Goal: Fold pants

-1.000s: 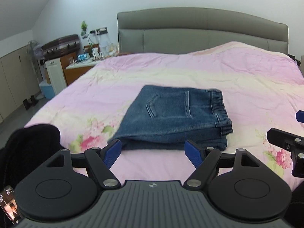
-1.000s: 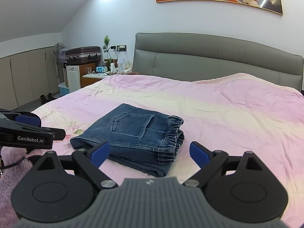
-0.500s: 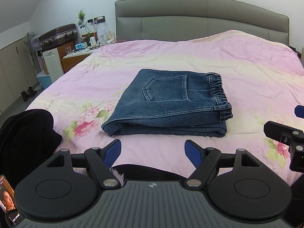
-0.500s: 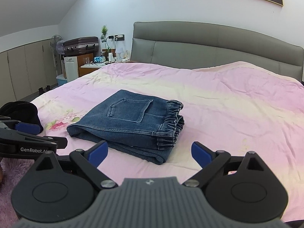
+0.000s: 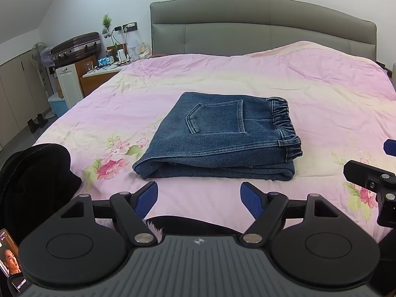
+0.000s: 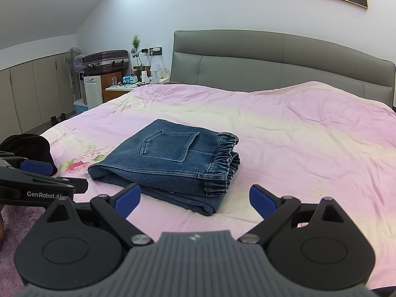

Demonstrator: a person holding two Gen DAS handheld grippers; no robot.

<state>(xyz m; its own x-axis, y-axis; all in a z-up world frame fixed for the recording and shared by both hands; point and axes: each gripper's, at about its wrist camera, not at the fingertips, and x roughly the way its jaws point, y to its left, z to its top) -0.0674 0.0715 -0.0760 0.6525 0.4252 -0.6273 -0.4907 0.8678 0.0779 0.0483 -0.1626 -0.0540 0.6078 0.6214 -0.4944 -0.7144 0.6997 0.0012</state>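
Note:
A pair of blue denim pants (image 5: 217, 138) lies folded in a flat stack on the pink bedspread (image 5: 309, 91), back pocket up, elastic waistband to the right. In the right wrist view the same pants (image 6: 168, 163) sit left of centre. My left gripper (image 5: 199, 198) is open, its blue pads empty, held back from the near edge of the stack. My right gripper (image 6: 195, 199) is open too, nothing between its fingers, just short of the pants' near corner. Each gripper shows at the edge of the other's view.
A black garment (image 5: 34, 170) lies at the bed's near left corner. A grey headboard (image 5: 262, 24) closes the far side. A nightstand (image 5: 99, 76), a suitcase (image 5: 76, 45) and a fan stand left of the bed. A phone screen (image 5: 8, 259) shows at the lower left.
Both grippers have pulled back and risen from the pants, which now lie farther ahead in both views. The stack itself has not moved. Both grippers stay open.

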